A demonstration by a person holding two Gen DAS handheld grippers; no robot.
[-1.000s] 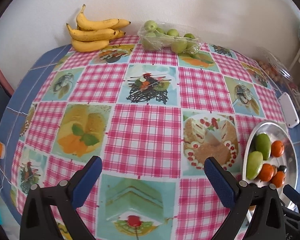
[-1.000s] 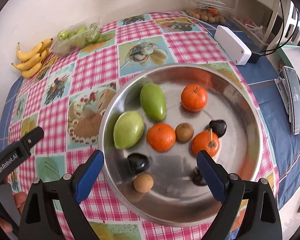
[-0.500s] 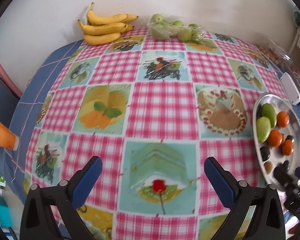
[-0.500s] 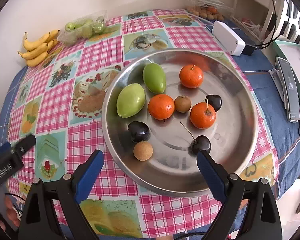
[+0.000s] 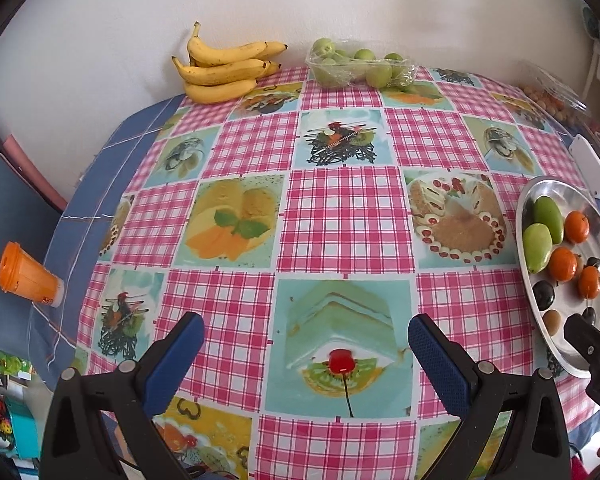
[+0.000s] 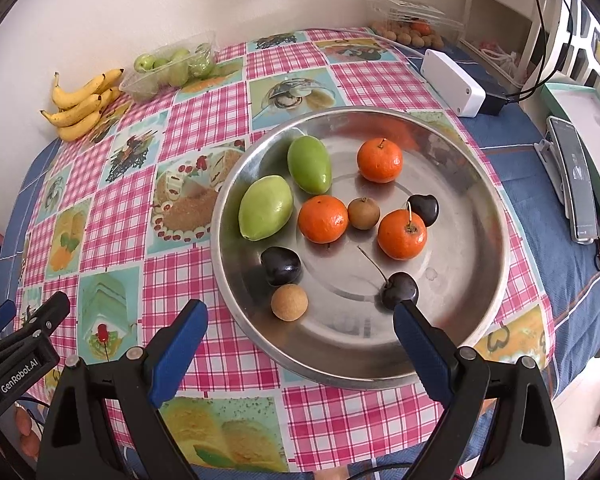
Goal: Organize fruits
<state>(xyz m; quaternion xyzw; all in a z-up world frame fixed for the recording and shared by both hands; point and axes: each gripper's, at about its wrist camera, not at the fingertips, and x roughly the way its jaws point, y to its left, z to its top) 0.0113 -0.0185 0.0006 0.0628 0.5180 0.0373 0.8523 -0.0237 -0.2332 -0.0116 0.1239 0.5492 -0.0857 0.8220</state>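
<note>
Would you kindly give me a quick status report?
Both hand-held grippers, left and right, open, empty. Mixed fruit loose in steel tray. Nothing in the way.

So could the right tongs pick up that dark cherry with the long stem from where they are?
Probably yes. The right tongs are open and empty, and the cherry lies uncovered in the metal tray beside one fingertip, apart from the other fruit.

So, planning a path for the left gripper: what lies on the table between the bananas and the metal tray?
Only bare tablecloth, in the left wrist view. The bananas sit by the wall, the metal tray at the right.
</note>
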